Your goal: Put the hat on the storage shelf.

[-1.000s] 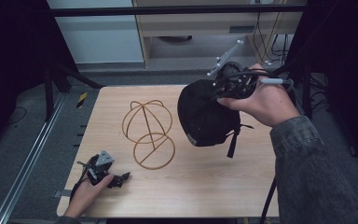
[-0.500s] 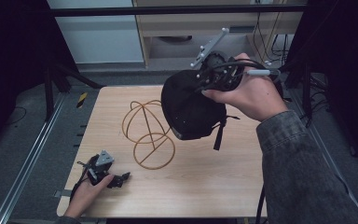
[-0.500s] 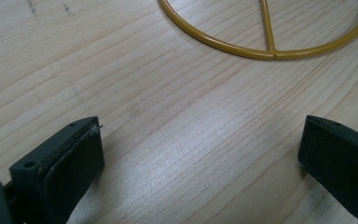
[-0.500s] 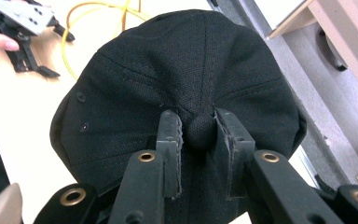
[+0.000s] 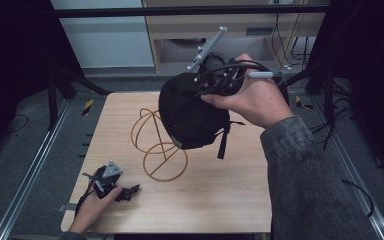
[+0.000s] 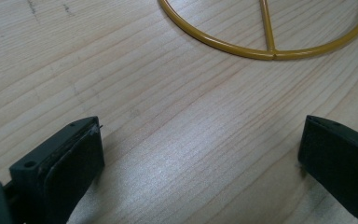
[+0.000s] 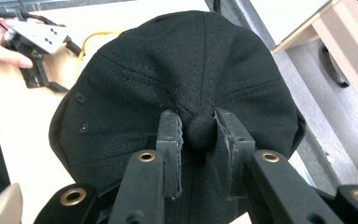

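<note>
The black cap [image 5: 190,117] hangs in the air above the far middle of the worktop [image 5: 220,200], clear of the wood, with its crown turned up and to the right toward the hand that carries it. In the right gripper view the cap [image 7: 186,88] has its seams running together at the small round button on top, and the two jaws are pressed in on that button from either side, so the right gripper [image 7: 198,135] is clamped on the cap by its crown. From above, the right gripper [image 5: 215,80] sits at the cap's upper right edge, the right hand [image 5: 252,100] wrapped around it and a grey sleeve [image 5: 305,180] running back to the lower right corner. A strap dangles from the cap's lower right side.

Just left of and partly behind the cap stands the yellow wire stand [image 5: 155,142], a domed frame over a round base ring that rests on the worktop. The cap overlaps the stand's right side in the high view; whether they touch cannot be told.

Near the front left corner the left hand [image 5: 92,207] rests on the worktop with the left gripper [image 5: 122,192]. Its jaws stand wide apart with bare wood between them, and the stand's base ring [image 6: 265,46] lies a little ahead.
</note>
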`<state>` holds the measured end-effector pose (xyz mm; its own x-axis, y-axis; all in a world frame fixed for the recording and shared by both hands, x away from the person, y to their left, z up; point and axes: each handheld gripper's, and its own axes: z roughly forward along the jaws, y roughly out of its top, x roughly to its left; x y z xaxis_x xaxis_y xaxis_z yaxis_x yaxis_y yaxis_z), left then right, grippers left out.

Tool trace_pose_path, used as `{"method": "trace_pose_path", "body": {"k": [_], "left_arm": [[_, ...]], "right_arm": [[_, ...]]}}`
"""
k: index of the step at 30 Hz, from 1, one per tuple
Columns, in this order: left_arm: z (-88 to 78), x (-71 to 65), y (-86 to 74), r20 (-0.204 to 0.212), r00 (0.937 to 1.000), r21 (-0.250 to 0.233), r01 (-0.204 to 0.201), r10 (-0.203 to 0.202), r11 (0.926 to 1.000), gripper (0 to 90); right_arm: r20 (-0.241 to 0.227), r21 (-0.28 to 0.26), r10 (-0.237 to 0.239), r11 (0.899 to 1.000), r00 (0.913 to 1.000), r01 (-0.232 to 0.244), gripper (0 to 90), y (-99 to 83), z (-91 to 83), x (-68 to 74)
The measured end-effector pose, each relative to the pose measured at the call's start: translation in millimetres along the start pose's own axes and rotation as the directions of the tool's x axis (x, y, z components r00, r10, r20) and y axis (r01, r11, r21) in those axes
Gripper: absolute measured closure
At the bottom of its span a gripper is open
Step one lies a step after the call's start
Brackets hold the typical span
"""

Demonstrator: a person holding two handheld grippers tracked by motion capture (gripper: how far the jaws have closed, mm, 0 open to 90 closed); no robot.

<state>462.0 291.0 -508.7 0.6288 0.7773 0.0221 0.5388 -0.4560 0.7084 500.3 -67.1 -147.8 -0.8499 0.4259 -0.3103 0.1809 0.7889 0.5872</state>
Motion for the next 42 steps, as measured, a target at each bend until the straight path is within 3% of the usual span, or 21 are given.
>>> {"method": "trace_pose_path", "body": {"k": [27, 42], "left_arm": [[0.1, -0.3, -0.1, 0.000, 1.0000, 0.000, 0.004, -0.004, 1.0000, 0.0], [0.0, -0.2, 0.0, 0.001, 1.0000, 0.000, 0.003, -0.003, 1.0000, 0.0]], "right_arm": [[-0.056, -0.035, -0.056, 0.998, 0.9969, 0.054, 73.2, 47.9, 43.3, 28.0], [-0.097, 0.038, -0.047, 0.998, 0.9942, 0.051, 73.0, 65.2, 95.8, 31.1]]}}
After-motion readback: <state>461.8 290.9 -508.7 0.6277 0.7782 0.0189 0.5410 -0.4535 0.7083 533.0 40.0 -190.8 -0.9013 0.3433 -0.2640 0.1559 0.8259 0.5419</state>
